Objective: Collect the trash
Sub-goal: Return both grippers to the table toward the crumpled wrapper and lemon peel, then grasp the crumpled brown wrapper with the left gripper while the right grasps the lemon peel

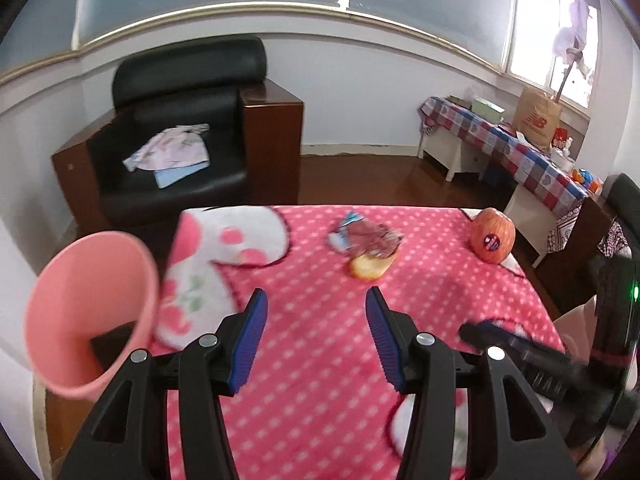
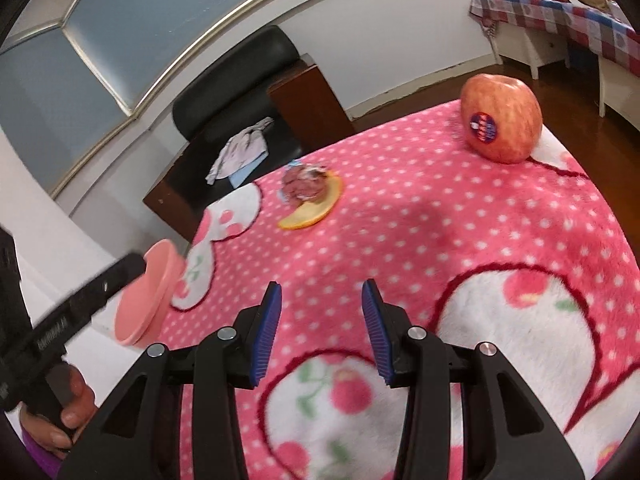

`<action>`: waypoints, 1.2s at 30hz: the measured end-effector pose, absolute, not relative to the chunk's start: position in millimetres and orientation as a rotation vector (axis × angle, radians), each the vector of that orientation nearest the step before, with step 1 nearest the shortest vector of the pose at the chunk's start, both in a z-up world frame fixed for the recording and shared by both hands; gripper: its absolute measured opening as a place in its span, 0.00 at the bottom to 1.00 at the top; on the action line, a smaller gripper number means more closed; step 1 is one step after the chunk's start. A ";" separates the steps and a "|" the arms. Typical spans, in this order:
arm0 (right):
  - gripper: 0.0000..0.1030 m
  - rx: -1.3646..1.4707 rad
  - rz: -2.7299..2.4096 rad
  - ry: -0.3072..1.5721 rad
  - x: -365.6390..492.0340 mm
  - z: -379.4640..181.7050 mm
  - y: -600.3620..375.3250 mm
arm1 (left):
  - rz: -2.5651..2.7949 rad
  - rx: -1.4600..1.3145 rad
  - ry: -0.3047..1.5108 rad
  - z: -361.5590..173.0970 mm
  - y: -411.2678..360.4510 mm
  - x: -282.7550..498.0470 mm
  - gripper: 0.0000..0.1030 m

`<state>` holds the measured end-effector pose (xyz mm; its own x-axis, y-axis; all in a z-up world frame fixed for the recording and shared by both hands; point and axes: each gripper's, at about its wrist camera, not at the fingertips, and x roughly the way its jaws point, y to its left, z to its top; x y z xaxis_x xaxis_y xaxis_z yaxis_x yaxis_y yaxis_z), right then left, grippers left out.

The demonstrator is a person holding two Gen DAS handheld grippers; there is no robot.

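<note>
Left gripper (image 1: pixel 316 300): black two-finger tool with blue ribbed pads (image 1: pixel 250 342). Jaws stand wide apart; nothing between them, nothing touched. Points forward and downward over the table; its black body also shows at the left edge of the right wrist view, gripped by the person's left hand (image 2: pixel 70 412).

Right gripper (image 2: pixel 322 294): same build, blue ribbed pads (image 2: pixel 264 336). Jaws parted somewhat less widely, empty, clear of the cloth. Angled downward above the near part of the table.

Pink fleece tablecloth with white polka dots and cherry-print patches (image 2: pixel 440 248): covers the table under both tools.

Crumpled foil snack wrapper, reddish with blue-white edges (image 1: pixel 362 236): lies mid-table, resting on the peel, well ahead of both grippers.

Curved yellow piece of fruit peel (image 2: pixel 310 210): lies on the cloth, partly under the wrapper.

Orange-red apple with a round sticker (image 2: pixel 502 118): stands upright near the far right corner, apart from the trash.

Pink plastic conical bin (image 1: pixel 92 316): stands just beside the table's left edge, mouth open.

Black leather armchair with wooden sides (image 1: pixel 180 128): beyond the table, folded cloths on its seat.
</note>
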<state>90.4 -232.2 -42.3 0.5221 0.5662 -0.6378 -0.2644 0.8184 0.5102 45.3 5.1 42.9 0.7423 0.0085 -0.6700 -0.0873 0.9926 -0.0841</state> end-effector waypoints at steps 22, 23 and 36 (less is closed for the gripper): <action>0.41 0.410 0.516 0.947 112.0 -71.0 -246.5 | 0.103 -0.091 0.855 -28.8 -49.1 190.2 0.30; 0.41 0.409 0.521 0.952 112.7 -71.2 -245.6 | 0.091 -0.098 0.846 -28.1 -45.4 187.9 0.29; 0.41 0.347 0.608 0.952 165.9 -54.0 -202.3 | 0.043 -0.190 0.783 -7.2 15.7 121.9 0.26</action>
<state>165.9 -202.3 -54.0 0.4329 0.6227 -0.6518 -0.3289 0.7823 0.5289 121.9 15.7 -7.2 0.7089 -0.0323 -0.7045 -0.1088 0.9820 -0.1544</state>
